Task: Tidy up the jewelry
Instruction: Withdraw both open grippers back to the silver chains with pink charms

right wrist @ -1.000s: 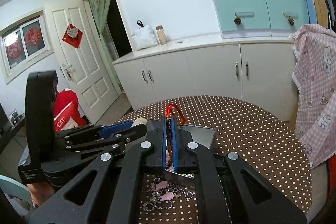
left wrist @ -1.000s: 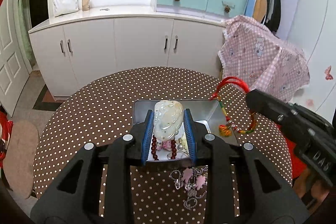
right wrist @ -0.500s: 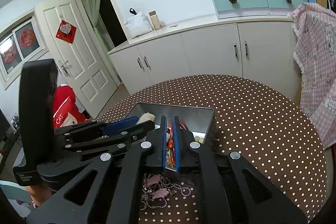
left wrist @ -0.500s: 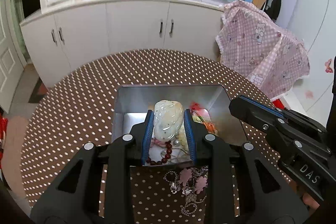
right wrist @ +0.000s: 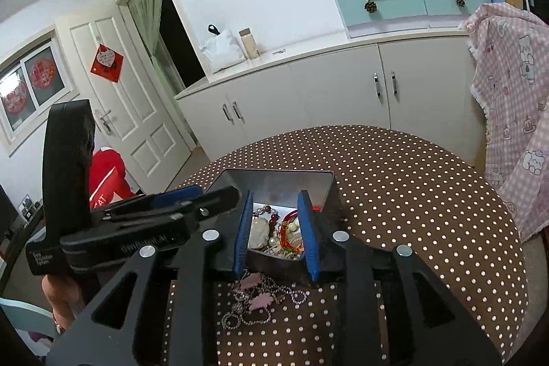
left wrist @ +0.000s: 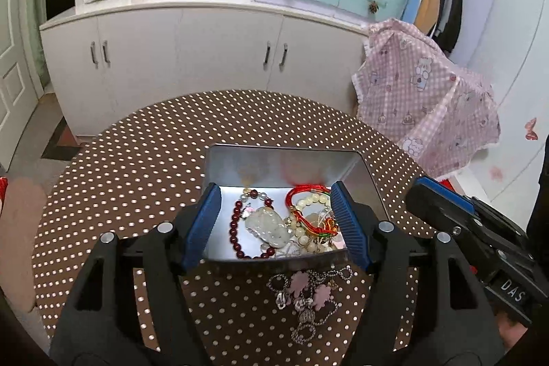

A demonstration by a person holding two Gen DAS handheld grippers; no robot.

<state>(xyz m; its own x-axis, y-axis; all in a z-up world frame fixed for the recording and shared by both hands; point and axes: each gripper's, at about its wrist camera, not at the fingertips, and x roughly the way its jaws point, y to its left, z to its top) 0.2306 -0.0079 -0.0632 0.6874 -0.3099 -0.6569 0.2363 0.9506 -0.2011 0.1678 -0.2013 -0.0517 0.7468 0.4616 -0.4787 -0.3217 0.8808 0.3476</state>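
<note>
An open metal tin stands on the polka-dot table. In it lie a pale jade pendant with a dark red bead string, a red cord bracelet and pale beads. A silver chain with pink charms lies on the table in front of the tin. My left gripper is open and empty above the tin's near edge. My right gripper is open and empty above the tin too.
The round brown dotted table fills the foreground. White cabinets stand behind it. A pink checked cloth hangs over something at the right. In the right wrist view the left gripper's body lies close on the left.
Both grippers opened. The left one let the jade pendant drop into the tin; the right one let the red cord bracelet drop in beside it.
</note>
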